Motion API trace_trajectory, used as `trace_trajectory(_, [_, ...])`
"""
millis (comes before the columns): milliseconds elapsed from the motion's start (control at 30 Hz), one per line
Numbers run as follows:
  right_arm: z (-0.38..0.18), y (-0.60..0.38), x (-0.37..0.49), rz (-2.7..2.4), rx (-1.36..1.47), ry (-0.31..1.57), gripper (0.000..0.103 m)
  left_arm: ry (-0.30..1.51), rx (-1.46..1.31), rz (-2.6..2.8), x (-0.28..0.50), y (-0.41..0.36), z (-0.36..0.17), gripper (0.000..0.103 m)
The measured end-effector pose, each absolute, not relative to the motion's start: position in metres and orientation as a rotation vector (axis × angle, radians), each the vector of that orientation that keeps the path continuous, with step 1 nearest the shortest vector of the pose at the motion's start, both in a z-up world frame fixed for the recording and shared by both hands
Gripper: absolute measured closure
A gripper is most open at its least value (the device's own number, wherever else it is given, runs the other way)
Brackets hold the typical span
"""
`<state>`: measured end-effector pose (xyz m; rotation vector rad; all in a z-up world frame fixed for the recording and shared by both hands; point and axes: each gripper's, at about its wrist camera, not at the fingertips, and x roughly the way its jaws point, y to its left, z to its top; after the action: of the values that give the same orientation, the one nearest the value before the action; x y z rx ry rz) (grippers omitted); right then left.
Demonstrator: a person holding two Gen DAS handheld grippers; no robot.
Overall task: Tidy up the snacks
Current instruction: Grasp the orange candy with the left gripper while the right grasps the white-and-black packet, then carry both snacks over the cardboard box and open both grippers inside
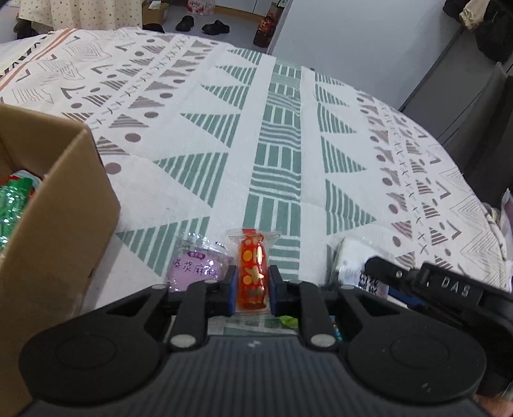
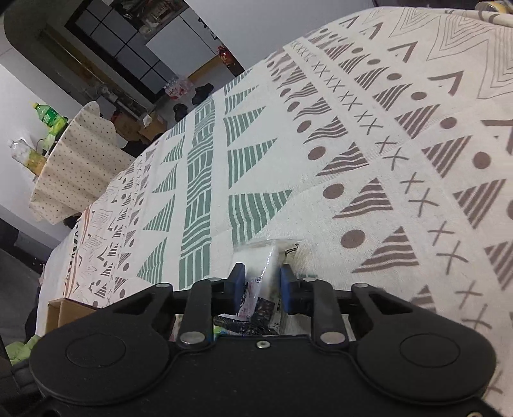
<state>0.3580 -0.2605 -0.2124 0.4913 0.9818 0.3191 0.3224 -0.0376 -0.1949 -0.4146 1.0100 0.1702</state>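
My left gripper [image 1: 252,282] is shut on a red snack packet with orange dots [image 1: 252,269], held upright between the blue pads. A purple snack packet [image 1: 195,268] lies on the patterned cloth just left of it. My right gripper [image 2: 262,282] is shut on a white and clear snack packet [image 2: 260,266]; this packet also shows in the left wrist view [image 1: 352,256], with the right gripper's body [image 1: 449,288] over it. More wrappers lie under both grippers, mostly hidden.
A brown cardboard box [image 1: 57,224] stands at the left with green packets [image 1: 12,205] inside; its corner shows in the right wrist view [image 2: 64,309]. The patterned tablecloth [image 1: 275,134] stretches ahead. Shoes [image 1: 214,27] and furniture stand beyond the table's far edge.
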Motion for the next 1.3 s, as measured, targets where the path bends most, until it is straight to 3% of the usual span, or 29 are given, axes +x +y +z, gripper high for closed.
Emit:
trace_trajectory(733, [-0.149, -0.295, 0.264, 0.365, 0.672, 0.825, 0.083, 0.889, -0.451, 0.13, 0.251, -0.026, -0.118, 0.086])
trace_trajectory(1300, [-0.12, -0.253, 0.203, 0.437, 0.658, 0.787, 0.084, 0.83, -0.474, 0.105, 0.187, 0.006, -0.073, 0.086])
